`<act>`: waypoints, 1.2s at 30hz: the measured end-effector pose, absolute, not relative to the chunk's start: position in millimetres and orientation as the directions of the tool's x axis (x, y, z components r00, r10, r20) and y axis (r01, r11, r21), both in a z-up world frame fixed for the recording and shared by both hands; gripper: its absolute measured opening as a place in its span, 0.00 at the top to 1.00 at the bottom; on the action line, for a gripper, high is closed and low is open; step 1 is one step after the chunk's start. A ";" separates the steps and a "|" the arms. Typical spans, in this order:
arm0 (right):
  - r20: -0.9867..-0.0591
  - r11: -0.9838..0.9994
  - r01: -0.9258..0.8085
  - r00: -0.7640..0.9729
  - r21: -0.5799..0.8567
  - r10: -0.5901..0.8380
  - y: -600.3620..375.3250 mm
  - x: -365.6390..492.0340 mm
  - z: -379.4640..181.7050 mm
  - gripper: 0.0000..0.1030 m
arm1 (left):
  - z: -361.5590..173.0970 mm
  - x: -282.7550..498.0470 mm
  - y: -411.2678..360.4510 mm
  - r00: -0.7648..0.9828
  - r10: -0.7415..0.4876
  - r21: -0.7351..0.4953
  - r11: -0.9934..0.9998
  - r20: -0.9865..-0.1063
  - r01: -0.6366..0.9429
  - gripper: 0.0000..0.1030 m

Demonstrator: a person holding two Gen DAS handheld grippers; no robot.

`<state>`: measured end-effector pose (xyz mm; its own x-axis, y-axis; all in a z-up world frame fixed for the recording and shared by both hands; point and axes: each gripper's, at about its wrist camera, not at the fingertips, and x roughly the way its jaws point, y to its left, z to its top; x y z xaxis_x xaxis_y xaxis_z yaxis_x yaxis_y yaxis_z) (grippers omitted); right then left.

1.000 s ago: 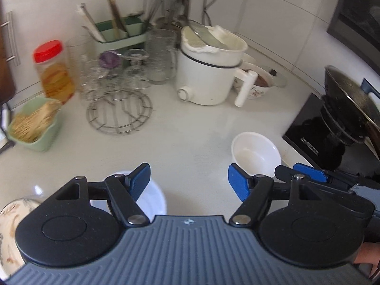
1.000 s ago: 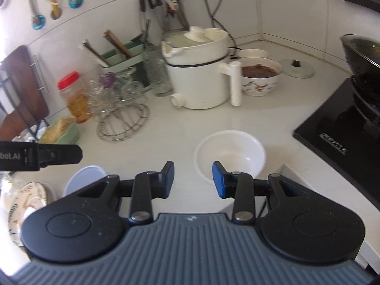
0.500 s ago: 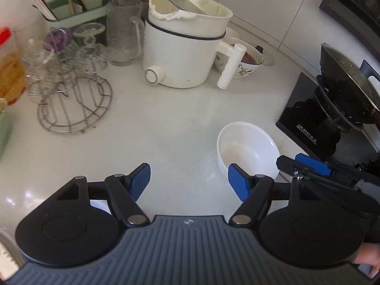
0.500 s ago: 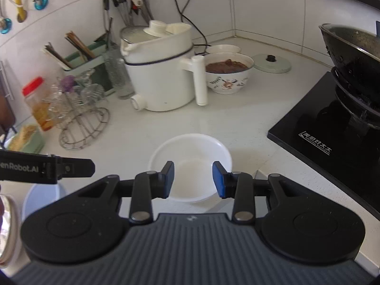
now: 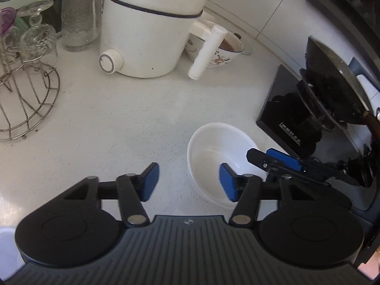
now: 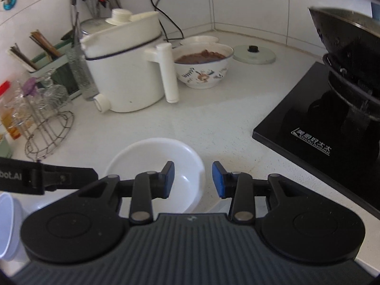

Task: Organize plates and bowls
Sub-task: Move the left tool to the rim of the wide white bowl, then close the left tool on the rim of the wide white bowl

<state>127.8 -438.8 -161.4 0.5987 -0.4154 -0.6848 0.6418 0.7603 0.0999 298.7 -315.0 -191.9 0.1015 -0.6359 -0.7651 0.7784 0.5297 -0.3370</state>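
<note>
A plain white bowl [image 5: 215,156] sits empty on the white counter; it also shows in the right wrist view [image 6: 152,163]. My right gripper [image 6: 192,179] is open, its left finger over the bowl's inside and its right finger outside the right rim. My left gripper [image 5: 188,185] is open and empty, its right finger over the bowl's near side. A patterned bowl of brown food [image 6: 203,67] stands at the back. A pale plastic bowl [image 6: 8,225] shows at the left edge.
A white electric pot [image 6: 128,64] with a long handle stands behind the bowl. A wire rack with glasses [image 5: 26,78] is at the left. A black induction hob [image 6: 315,137] with a dark wok [image 6: 349,40] is at the right. A small lid [image 6: 254,54] lies far back.
Both grippers have moved forward and right toward the white bowl. The right gripper's fingers now straddle the bowl's right rim. Neither gripper has closed.
</note>
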 end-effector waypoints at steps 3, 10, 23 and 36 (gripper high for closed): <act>-0.697 0.751 0.652 0.587 0.106 -0.412 -444.8 132.0 -168.9 0.64 | -198.3 302.6 -324.0 0.128 -0.607 -0.310 0.562 -0.784 0.767 0.53; -0.729 0.713 0.690 0.551 0.126 -0.405 -449.8 138.2 -182.4 0.76 | -210.8 310.0 -334.4 0.100 -0.603 -0.343 0.573 -0.791 0.744 0.82; -0.723 0.706 0.672 0.601 0.224 -0.342 -450.8 130.1 -174.8 0.89 | -195.4 320.5 -324.2 0.041 -0.636 -0.428 0.564 -0.771 0.707 0.91; -0.680 0.748 0.599 0.677 0.287 -0.281 -428.3 128.0 -133.4 0.89 | -152.1 325.0 -285.4 0.097 -0.662 -0.448 0.600 -0.743 0.663 0.91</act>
<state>128.0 -428.3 -133.4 0.6772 -0.2812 -0.6799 0.5986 0.7479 0.2870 325.0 -285.4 -152.1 0.0969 -0.6621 -0.7431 0.6634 0.5995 -0.4477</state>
